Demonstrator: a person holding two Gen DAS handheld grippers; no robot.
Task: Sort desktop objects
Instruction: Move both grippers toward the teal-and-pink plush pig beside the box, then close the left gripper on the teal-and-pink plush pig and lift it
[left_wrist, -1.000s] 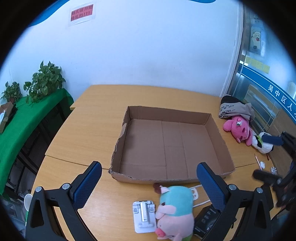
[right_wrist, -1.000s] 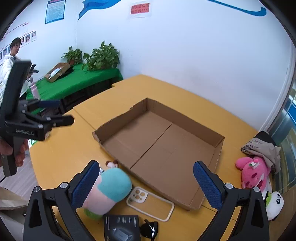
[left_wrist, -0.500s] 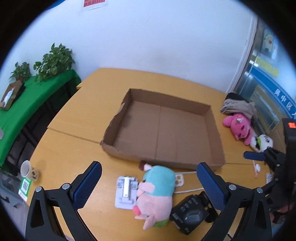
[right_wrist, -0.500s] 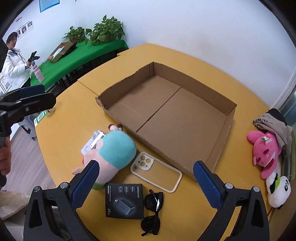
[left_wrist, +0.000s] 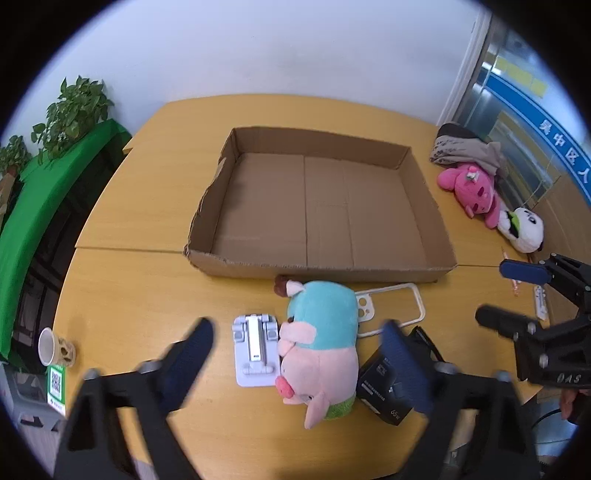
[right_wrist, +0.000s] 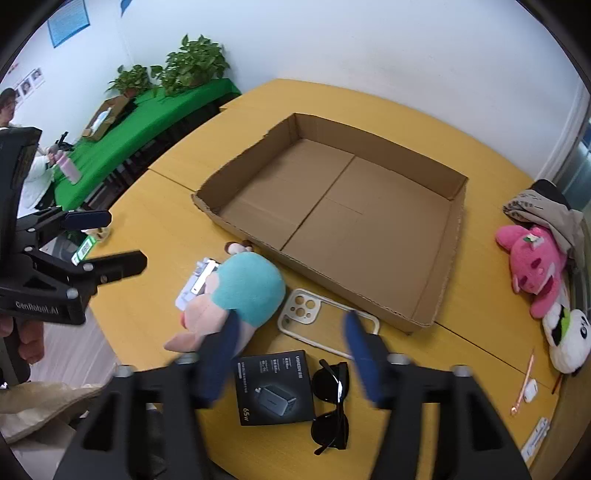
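Note:
An empty cardboard tray (left_wrist: 424, 195) (right_wrist: 452, 236) lies on the wooden table. In front of it lie a teal and pink plush pig (left_wrist: 321, 332) (right_wrist: 236, 291), a white folding stand (left_wrist: 255, 347) (right_wrist: 197, 280), a clear phone case (left_wrist: 399, 306) (right_wrist: 325, 317), a black charger box (left_wrist: 380, 387) (right_wrist: 275, 386) and black sunglasses (right_wrist: 330, 402). My left gripper (left_wrist: 299, 354) is open above the stand and pig. My right gripper (right_wrist: 291, 347) is open above the box and phone case. Both are empty and blurred.
A pink plush (left_wrist: 472, 188) (right_wrist: 532, 258), a panda plush (left_wrist: 521, 229) (right_wrist: 569, 339) and a folded cloth (left_wrist: 465, 147) lie at the table's right. A paper cup (left_wrist: 50, 347) stands at the left edge. A green-covered bench with plants (right_wrist: 147, 110) stands beyond.
Both grippers pulled back and up, showing more of the table's near objects. Both pairs of jaws have narrowed but stay open.

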